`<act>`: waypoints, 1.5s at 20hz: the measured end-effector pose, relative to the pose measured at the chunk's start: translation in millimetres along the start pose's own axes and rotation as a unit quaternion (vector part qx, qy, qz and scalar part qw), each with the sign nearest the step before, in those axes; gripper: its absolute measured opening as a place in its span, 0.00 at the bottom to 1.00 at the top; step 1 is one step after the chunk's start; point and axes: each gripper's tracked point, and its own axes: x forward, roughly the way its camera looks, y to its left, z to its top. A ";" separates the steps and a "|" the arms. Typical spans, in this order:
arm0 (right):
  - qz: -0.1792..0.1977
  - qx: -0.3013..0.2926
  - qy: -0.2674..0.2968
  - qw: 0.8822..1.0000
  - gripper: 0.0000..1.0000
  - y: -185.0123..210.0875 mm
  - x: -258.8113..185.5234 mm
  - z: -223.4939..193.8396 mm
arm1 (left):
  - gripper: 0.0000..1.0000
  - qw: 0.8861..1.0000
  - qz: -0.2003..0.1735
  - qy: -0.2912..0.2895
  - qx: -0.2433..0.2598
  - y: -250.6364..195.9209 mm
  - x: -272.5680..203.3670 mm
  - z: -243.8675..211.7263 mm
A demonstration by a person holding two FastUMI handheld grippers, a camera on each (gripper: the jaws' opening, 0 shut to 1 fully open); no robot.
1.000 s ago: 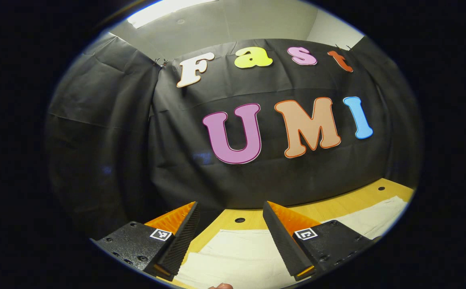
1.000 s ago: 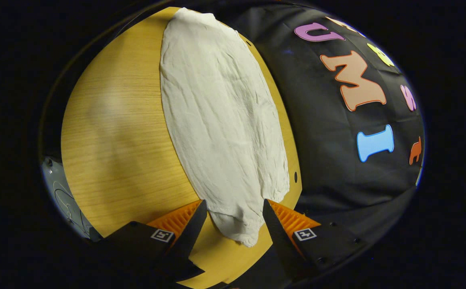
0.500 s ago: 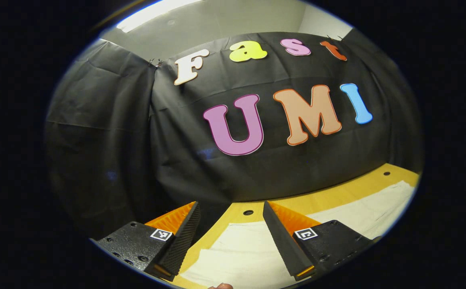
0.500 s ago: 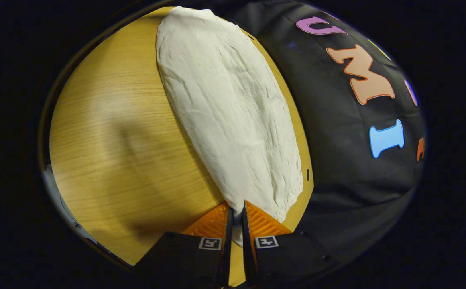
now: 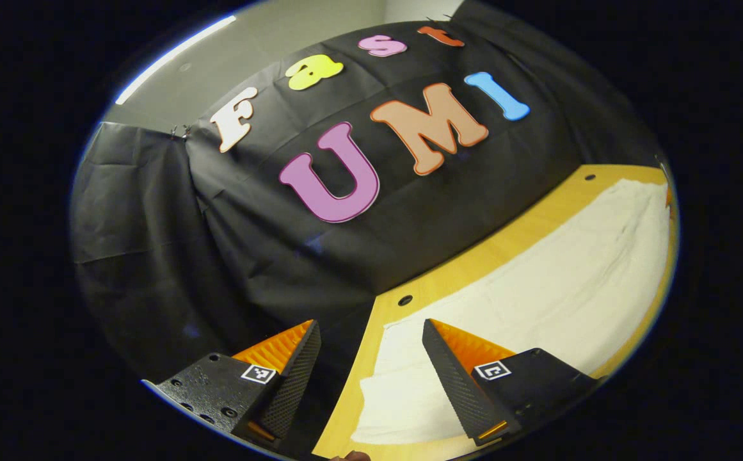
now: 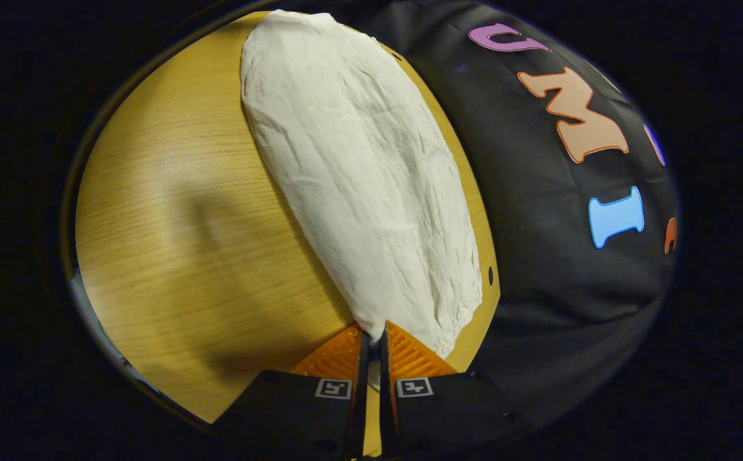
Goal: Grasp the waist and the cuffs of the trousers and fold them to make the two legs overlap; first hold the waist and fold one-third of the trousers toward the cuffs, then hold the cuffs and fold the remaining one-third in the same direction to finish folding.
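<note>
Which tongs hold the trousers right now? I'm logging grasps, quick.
Left tongs: open, above one end of the trousers, holding nothing.
Right tongs: closed on the trousers' edge.

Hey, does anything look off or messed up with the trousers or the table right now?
Nothing stands out. The trousers lie flat along the table near the wall side, wrinkled but not torn or stained. The right tongs are shut on one end of them; the left tongs are open over the other end.
</note>
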 end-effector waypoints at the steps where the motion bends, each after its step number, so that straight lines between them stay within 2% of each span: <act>1: 0.000 0.005 0.000 1.000 0.11 -0.2 0.6 -0.4 | 0.96 1.000 -0.012 0.013 0.020 -3.3 -1.4 -11.9; 3: -0.001 0.011 0.000 1.000 0.11 -0.4 0.3 -0.8 | 0.96 0.996 -0.042 0.031 0.067 -20.7 -15.4 -44.2; 6: -0.006 0.005 -0.001 1.000 0.11 -0.4 1.3 -0.8 | 0.96 0.984 -0.095 0.060 0.136 -39.3 -24.7 -84.5; 9: -0.011 0.006 0.000 1.000 0.11 -0.8 1.2 -0.8 | 0.97 0.970 -0.147 0.097 0.168 -57.6 -29.8 -123.6; 12: -0.013 0.008 0.001 1.000 0.11 -1.0 1.5 -1.1 | 0.97 0.955 -0.177 0.120 0.206 -63.8 -31.1 -148.5; 13: -0.014 0.006 0.000 1.000 0.14 -0.9 1.6 -0.3 | 0.97 0.949 -0.188 0.127 0.219 -67.1 -31.3 -156.4; 14: -0.014 0.005 0.000 1.000 0.11 -1.1 1.7 -1.2 | 0.97 0.941 -0.202 0.136 0.233 -68.7 -34.2 -165.8; 17: -0.017 0.006 0.000 1.000 0.11 -1.6 2.5 -1.5 | 0.97 0.910 -0.245 0.145 0.302 -73.3 -45.6 -192.2; 19: -0.020 0.008 0.001 1.000 0.11 -1.6 2.5 -1.0 | 0.97 0.891 -0.271 0.154 0.330 -80.4 -52.3 -205.2; 21: -0.023 0.008 0.000 1.000 0.11 -1.7 3.2 -2.2 | 0.97 0.878 -0.288 0.160 0.346 -87.0 -58.9 -210.0; 27: -0.027 0.007 -0.002 1.000 0.11 -1.7 3.0 -1.7 | 0.97 0.853 -0.310 0.147 0.393 -93.1 -41.0 -211.0; 28: -0.029 0.008 -0.002 1.000 0.11 -1.9 4.0 -2.2 | 0.96 0.848 -0.310 0.148 0.404 -95.0 -37.9 -211.7; 29: -0.030 0.009 -0.002 0.999 0.11 -2.3 3.4 -2.1 | 0.90 0.844 -0.308 0.141 0.416 -93.9 -30.3 -210.5; 30: -0.032 0.010 -0.002 0.999 0.11 -2.0 3.9 -2.3 | 0.90 0.842 -0.306 0.136 0.424 -94.5 -25.2 -208.7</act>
